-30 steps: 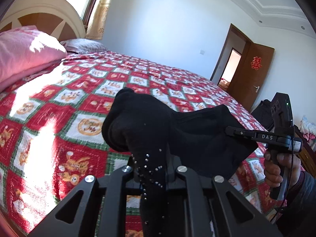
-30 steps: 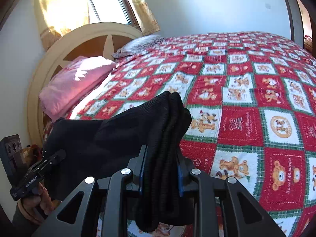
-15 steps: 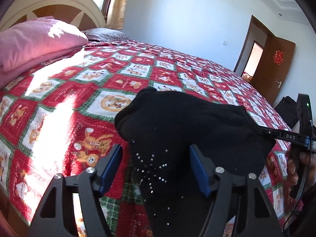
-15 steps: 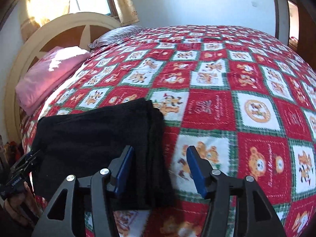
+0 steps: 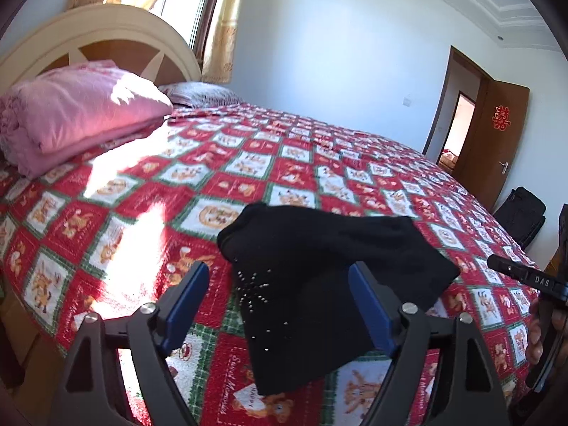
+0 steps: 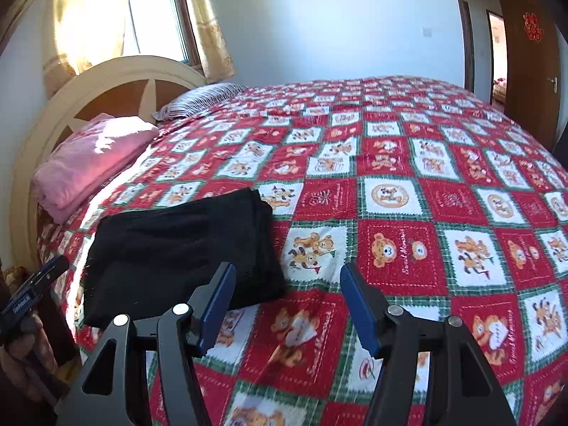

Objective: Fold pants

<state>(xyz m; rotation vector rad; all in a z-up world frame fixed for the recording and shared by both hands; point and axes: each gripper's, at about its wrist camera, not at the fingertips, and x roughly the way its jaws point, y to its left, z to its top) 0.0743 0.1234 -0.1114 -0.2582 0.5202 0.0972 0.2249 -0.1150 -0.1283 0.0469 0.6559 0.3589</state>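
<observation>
Black folded pants on quilt lettered "Sweet Memories"; "DAS" on right gripper.

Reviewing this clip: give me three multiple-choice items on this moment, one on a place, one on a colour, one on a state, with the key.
1. Where do the pants lie?
A. on the quilt near the bed's edge
B. on the pink pillow
C. on the floor

2. What colour are the pants?
A. pink
B. black
C. grey

3. How does the right gripper stand?
A. clamped on the pants
B. open, nothing between its pads
C. shut, empty

Key: A, the pants rest on the quilt, apart from the pink pillow; B, the cloth is black; B, the right gripper is opening over bare quilt.
</observation>
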